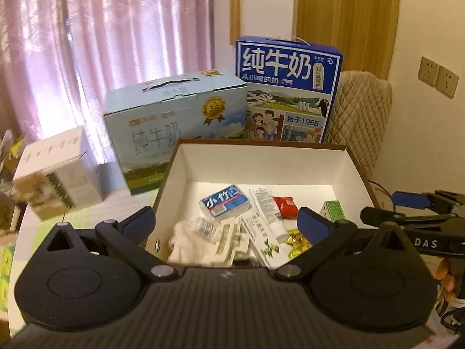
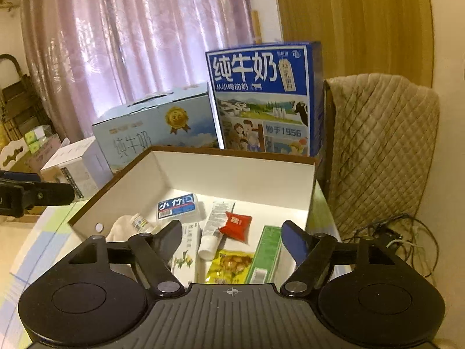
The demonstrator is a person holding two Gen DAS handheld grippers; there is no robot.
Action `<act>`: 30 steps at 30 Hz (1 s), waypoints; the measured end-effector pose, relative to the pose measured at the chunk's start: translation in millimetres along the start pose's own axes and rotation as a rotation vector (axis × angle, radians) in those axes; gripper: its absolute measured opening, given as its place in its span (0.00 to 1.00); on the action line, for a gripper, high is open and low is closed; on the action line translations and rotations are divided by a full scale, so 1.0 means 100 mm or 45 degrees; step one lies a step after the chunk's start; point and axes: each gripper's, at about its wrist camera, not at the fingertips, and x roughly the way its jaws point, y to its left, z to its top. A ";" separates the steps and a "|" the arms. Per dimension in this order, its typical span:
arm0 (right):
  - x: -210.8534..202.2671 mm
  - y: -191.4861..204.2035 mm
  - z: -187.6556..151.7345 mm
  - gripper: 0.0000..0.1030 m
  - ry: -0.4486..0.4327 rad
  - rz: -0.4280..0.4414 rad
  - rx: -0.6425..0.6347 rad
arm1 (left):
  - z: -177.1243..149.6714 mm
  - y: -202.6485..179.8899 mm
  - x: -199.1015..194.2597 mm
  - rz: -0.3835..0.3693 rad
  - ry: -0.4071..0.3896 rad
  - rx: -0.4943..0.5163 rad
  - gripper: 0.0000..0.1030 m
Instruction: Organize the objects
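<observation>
With both sets of tongs empty, the left tongs (image 1: 226, 218) spread wide and the right tongs (image 2: 232, 234) fairly wide, the step in hand looks like choosing the next item, which calls for lowering into the open box (image 1: 261, 160) below, where tissue pack (image 1: 225, 201), tube (image 1: 268, 212) and red packet (image 1: 286, 207) lie.

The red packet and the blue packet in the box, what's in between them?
A white tube lies between the blue packet and red packet, clearest in the right wrist view.

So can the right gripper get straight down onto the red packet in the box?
Probably yes: the right gripper is open and empty, and the red packet lies uncovered in the open box, overlapping the white tube.
</observation>
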 end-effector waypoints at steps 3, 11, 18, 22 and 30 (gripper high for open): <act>-0.17 0.04 -0.12 0.72 0.015 0.029 0.033 | -0.16 0.03 -0.20 -0.007 0.020 -0.055 0.99; -0.65 0.22 -0.37 0.72 0.068 0.105 0.094 | -0.57 0.07 -0.68 0.051 0.093 -0.145 0.99; -1.06 0.47 -0.61 0.72 0.091 0.098 0.117 | -0.92 0.08 -1.09 0.046 0.139 -0.155 0.99; -1.23 0.65 -0.80 0.72 0.132 0.086 0.138 | -1.09 0.09 -1.31 0.031 0.158 -0.150 0.99; -1.57 1.11 -1.17 0.72 0.205 0.098 0.146 | -1.49 0.19 -1.69 -0.002 0.208 -0.147 0.99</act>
